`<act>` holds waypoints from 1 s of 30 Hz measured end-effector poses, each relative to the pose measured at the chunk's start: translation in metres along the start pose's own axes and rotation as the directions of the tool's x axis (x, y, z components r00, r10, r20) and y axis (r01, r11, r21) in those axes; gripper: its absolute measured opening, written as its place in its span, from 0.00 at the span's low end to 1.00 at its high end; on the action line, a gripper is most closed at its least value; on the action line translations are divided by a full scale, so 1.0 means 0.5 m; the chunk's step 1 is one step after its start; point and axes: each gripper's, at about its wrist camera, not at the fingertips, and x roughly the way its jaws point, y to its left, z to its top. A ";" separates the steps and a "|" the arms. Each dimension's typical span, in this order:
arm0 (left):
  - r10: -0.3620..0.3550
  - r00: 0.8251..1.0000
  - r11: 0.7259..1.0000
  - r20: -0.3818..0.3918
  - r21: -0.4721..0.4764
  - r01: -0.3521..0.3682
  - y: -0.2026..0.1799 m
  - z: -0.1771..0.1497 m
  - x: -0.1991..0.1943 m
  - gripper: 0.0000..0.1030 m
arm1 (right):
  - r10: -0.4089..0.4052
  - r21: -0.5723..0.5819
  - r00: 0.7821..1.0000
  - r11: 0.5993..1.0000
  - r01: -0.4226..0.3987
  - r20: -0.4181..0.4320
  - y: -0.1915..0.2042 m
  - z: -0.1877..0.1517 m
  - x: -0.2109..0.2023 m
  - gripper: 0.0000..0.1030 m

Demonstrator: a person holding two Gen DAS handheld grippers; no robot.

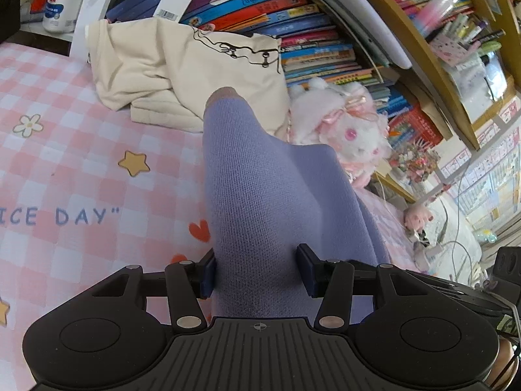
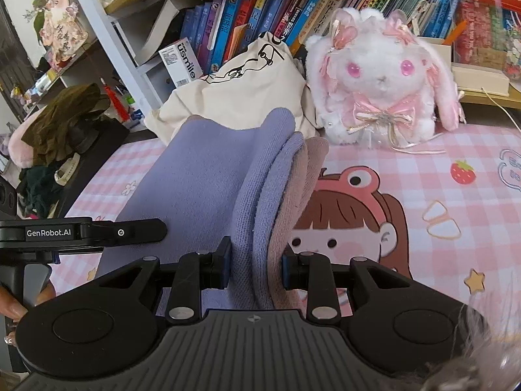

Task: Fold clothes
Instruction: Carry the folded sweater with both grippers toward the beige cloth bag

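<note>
Both grippers, left and right, have jaws clamped on a lavender knit garment above a pink checked sheet by crowded bookshelves.

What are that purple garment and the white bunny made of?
Purple garment: seemingly a soft knit, matte, with fine ribbed stitches visible; a mauve layer shows at its edge. Bunny: fluffy plush, probably synthetic fur, with glossy pink eyes and shiny ribbon bows.

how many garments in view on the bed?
2. A lavender knit garment clamped by both the left gripper and the right gripper; a crumpled cream cotton garment behind it, by the books. More may be hidden.
</note>
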 end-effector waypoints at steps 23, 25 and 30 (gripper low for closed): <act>0.040 0.999 0.998 -0.035 -0.039 -0.042 0.069 0.086 0.112 0.49 | -0.053 0.095 0.997 0.994 0.059 -0.059 -0.037 0.074 0.156 0.27; 0.045 0.998 0.998 -0.035 -0.042 -0.046 0.071 0.085 0.112 0.52 | -0.059 0.103 0.996 0.993 0.065 -0.060 -0.041 0.073 0.157 0.30; 0.106 0.994 0.994 -0.018 0.012 -0.105 0.052 0.080 0.103 0.58 | -0.089 0.107 0.995 0.990 0.092 -0.033 -0.043 0.070 0.144 0.55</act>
